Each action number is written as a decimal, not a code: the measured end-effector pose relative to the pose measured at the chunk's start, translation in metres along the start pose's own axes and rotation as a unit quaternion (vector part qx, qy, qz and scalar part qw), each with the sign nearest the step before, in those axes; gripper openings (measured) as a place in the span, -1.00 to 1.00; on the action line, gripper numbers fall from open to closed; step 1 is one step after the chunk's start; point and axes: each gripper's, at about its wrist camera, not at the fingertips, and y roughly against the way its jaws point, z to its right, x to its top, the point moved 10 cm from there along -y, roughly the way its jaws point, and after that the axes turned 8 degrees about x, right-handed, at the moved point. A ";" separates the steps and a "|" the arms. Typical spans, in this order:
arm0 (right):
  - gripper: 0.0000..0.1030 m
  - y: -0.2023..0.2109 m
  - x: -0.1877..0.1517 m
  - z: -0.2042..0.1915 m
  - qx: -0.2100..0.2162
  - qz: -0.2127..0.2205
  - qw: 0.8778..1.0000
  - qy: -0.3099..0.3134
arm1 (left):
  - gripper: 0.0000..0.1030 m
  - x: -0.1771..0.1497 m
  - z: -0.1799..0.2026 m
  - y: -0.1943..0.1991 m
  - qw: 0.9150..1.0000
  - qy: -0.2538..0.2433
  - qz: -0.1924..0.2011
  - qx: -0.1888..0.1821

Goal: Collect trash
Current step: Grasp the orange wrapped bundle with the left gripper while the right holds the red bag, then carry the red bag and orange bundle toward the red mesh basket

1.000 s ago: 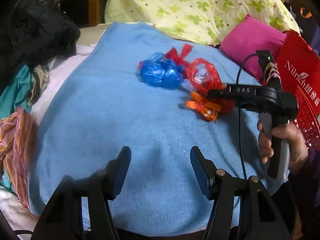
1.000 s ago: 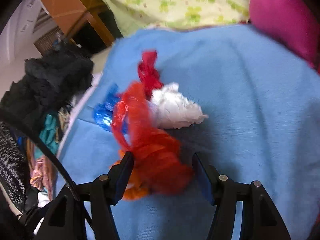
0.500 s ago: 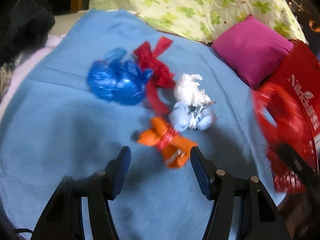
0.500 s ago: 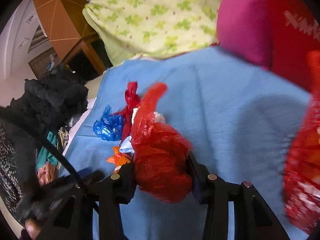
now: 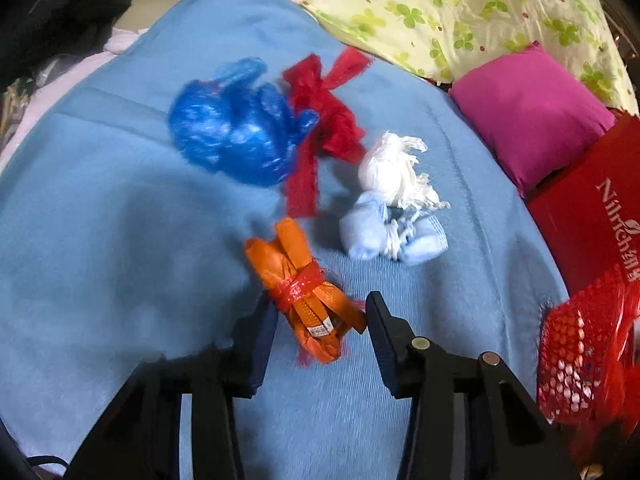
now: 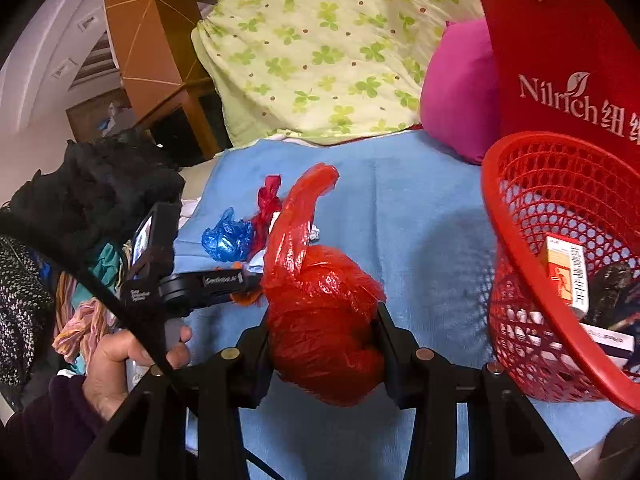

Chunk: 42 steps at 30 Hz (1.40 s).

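Several trash pieces lie on the blue blanket [image 5: 120, 240]: a blue bag [image 5: 236, 136], a red bag strip [image 5: 324, 116], a white wad [image 5: 392, 172], a pale blue wad [image 5: 376, 232] and an orange bundle [image 5: 304, 300]. My left gripper [image 5: 320, 312] straddles the near end of the orange bundle. Its jaws are closing and the pads stand close beside the bundle without squeezing it. My right gripper [image 6: 322, 320] is shut on a crumpled red plastic bag [image 6: 320, 288], held above the blanket just left of the red mesh basket [image 6: 492, 184].
The basket holds a small box [image 6: 568, 272] and dark items. A red Nilrich bag [image 6: 560, 60], a pink pillow [image 5: 532, 108] and a green floral quilt [image 5: 440, 8] line the far side. Dark clothes [image 6: 92, 192] pile up at the left. A hand [image 6: 120, 360] holds the left gripper.
The right gripper shut on the red bag, lifted it off the blanket and carried it right to the basket. The left gripper moved up around the orange bundle and its jaws narrowed.
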 end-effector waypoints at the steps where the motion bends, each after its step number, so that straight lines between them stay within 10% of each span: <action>1: -0.09 0.004 0.001 -0.002 0.000 0.004 1.000 0.002 | -0.10 -0.003 -0.003 0.005 1.000 -0.003 0.003 0.003; 9: -0.09 0.045 0.012 -0.018 0.004 0.041 0.999 0.012 | -0.10 -0.021 0.002 0.090 0.994 -0.073 0.070 0.043; 22: -0.09 0.112 0.020 -0.024 0.013 0.080 0.997 -0.007 | -0.09 -0.020 0.063 0.234 0.950 -0.171 0.248 0.085; 33: -0.08 0.149 0.028 -0.031 0.026 0.114 0.993 -0.010 | -0.09 -0.033 0.091 0.280 0.930 -0.202 0.294 0.092; 42: -0.08 0.160 0.031 -0.020 0.022 0.130 0.991 -0.016 | -0.09 -0.044 0.109 0.272 0.933 -0.214 0.276 0.082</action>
